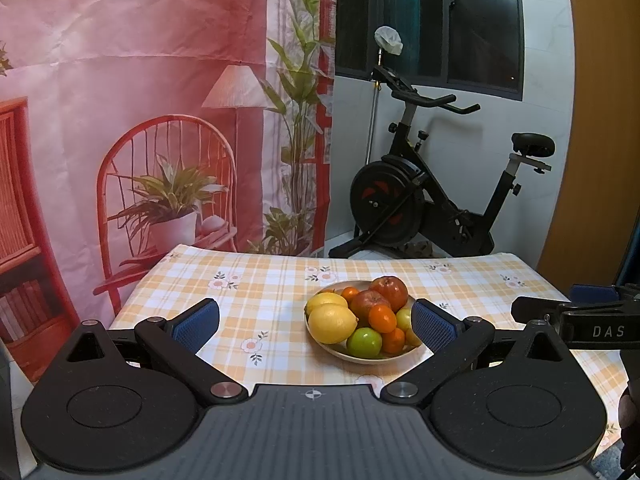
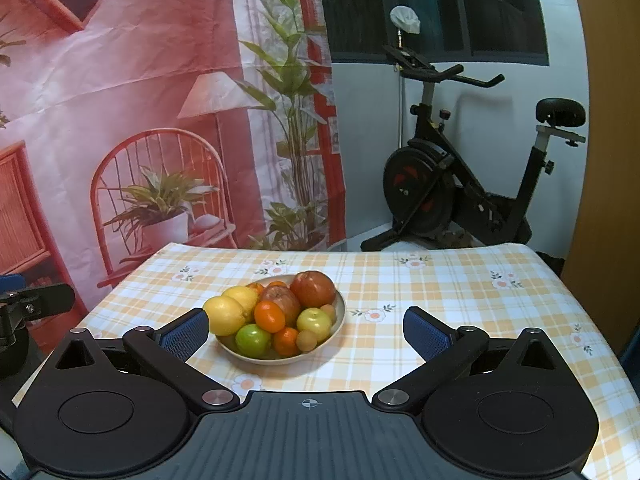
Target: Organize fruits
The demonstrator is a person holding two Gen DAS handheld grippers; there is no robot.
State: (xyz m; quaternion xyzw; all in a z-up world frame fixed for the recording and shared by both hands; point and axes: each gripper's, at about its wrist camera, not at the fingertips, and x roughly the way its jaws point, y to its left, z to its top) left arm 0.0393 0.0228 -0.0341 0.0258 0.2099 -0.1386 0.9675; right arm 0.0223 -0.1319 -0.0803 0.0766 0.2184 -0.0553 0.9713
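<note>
The bowl of fruit sits on the checked tablecloth, ahead of both tongs and touched by neither. In the left wrist view the left gripper is spread wide and holds nothing; the bowl lies toward its 1 o'clock, crowding the right-hand blue pad, with bare cloth in front of the other pad. In the right wrist view the right gripper is likewise released and empty, and the bowl lies toward its 11 o'clock, just beyond the left-hand blue pad. Piled in the bowl are two lemons, two red apples, green apples, several small oranges and a couple of small tan fruits. The only readable writing is "DAS" in white on the black body of the right gripper, which enters the left view at 3 o'clock. The cloth's far edge runs across at 12 o'clock, with an exercise bike and a printed backdrop behind it. Open cloth lies at the bowl's 3 o'clock in the right view and its 9 o'clock in the left view.
</note>
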